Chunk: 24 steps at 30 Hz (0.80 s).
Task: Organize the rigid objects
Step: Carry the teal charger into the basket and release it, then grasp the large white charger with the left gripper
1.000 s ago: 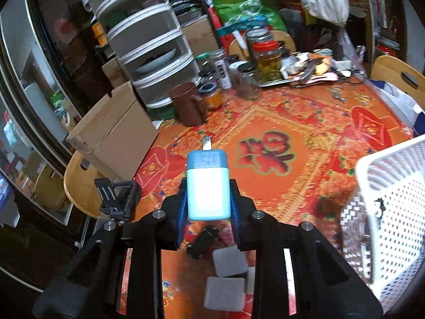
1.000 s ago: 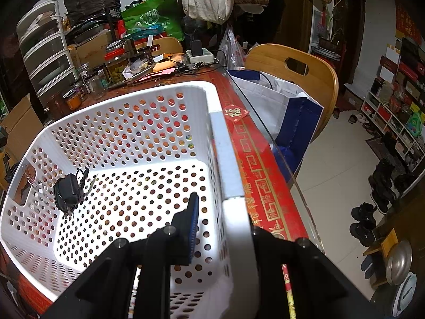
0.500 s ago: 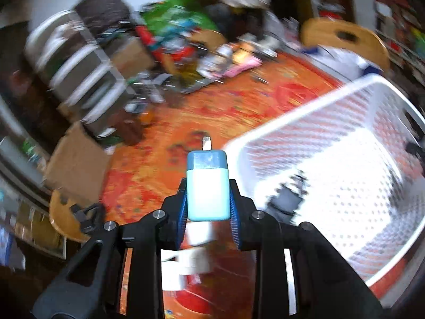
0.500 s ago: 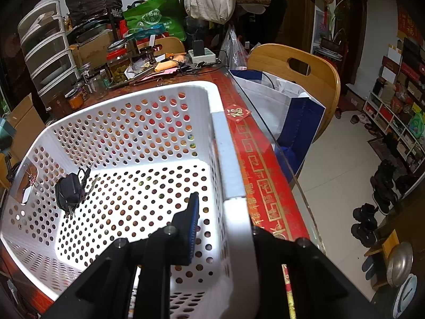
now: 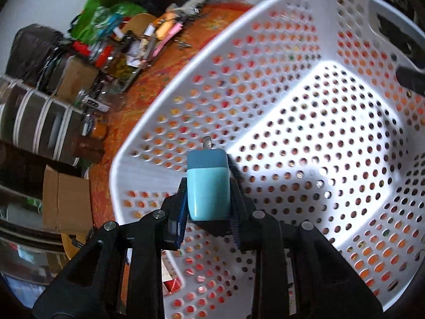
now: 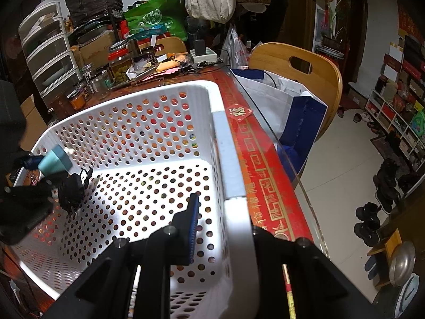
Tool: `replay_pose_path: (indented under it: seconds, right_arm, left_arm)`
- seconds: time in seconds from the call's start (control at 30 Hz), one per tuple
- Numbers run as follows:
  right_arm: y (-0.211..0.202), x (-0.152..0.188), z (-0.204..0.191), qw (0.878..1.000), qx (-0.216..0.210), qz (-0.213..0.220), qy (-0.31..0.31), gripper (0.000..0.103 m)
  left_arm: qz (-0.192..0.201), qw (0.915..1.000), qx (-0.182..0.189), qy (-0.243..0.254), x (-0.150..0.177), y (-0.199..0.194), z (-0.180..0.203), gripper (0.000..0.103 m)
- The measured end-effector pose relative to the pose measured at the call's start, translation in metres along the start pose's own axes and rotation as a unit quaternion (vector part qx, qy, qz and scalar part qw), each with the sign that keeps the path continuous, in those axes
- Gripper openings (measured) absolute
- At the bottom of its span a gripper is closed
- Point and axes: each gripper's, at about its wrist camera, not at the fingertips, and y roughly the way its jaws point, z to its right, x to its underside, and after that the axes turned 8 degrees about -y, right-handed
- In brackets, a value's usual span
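The left gripper is clamping a light blue charger between its 2 fingers, prongs pointing forward. It is hanging over the inside of the white basket, near the basket's left wall. In the right wrist view the same charger is showing just inside that wall, above a black adapter that is lying on the basket floor. Whether the charger is touching the adapter cannot be told.

The right gripper is gripping the right wall of the basket: 1 finger is sitting inside against the perforated wall, and the other is mostly hidden outside behind the rim. The jaws are narrow, closed on that wall.

The basket is sitting on the counter, which is wearing a red and orange patterned cloth under glass. At the far end of the counter, jars, papers and a power strip are crowding together. A stack of drawers is standing at the far left, with a green bag behind the jars. A wooden chair is standing beside the counter's right edge, carrying a white and blue bag. In the left wrist view, a cardboard box is sitting left of the basket.
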Motion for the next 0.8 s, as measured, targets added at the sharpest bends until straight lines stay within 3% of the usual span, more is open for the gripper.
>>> replay_pose_path:
  seconds: [0.17,0.23,0.3,0.37,0.43,0.53,0.6,0.67,0.8]
  right_arm:
    - [0.000,0.000,0.000,1.000,-0.001,-0.001,0.000,0.017]
    - [0.000,0.000,0.000,1.000,-0.001,-0.002,-0.001,0.017]
    - [0.000,0.000,-0.001,1.000,0.000,-0.002,-0.001,0.017]
    - [0.000,-0.001,0.000,1.000,0.000,-0.002,-0.001,0.018]
    - [0.000,-0.001,-0.001,1.000,0.003,-0.003,-0.002,0.018]
    - [0.000,0.000,-0.001,1.000,0.004,-0.005,-0.005,0.018]
    - [-0.001,0.001,-0.001,1.000,0.006,-0.006,-0.007,0.018]
    - [-0.001,0.000,-0.001,1.000,0.007,-0.005,-0.007,0.018]
    - [-0.003,0.001,-0.001,1.000,0.009,0.000,-0.005,0.018]
  left_arm:
    - [-0.017,0.9996,0.016,0.018,-0.001,0.011,0.015,0.026]
    - [-0.008,0.9997,0.017,0.018,0.000,0.008,0.016,0.033]
    - [0.014,0.9996,0.012,0.019,0.002,0.001,0.013,0.068]
    - [0.059,0.9983,0.006,-0.001,0.011,-0.016,0.003,0.083]
    - [0.082,0.9954,0.029,-0.041,0.022,-0.034,-0.023,0.084]
    - [0.125,0.9839,0.058,-0.113,0.056,-0.063,-0.084,0.087]
    - [0.146,0.9737,0.048,-0.168,0.094,-0.071,-0.135,0.103]
    - [0.136,0.9679,0.036,-0.208,0.126,-0.063,-0.173,0.103]
    - [0.048,0.9523,0.046,-0.298,0.199,0.007,-0.219,0.103]
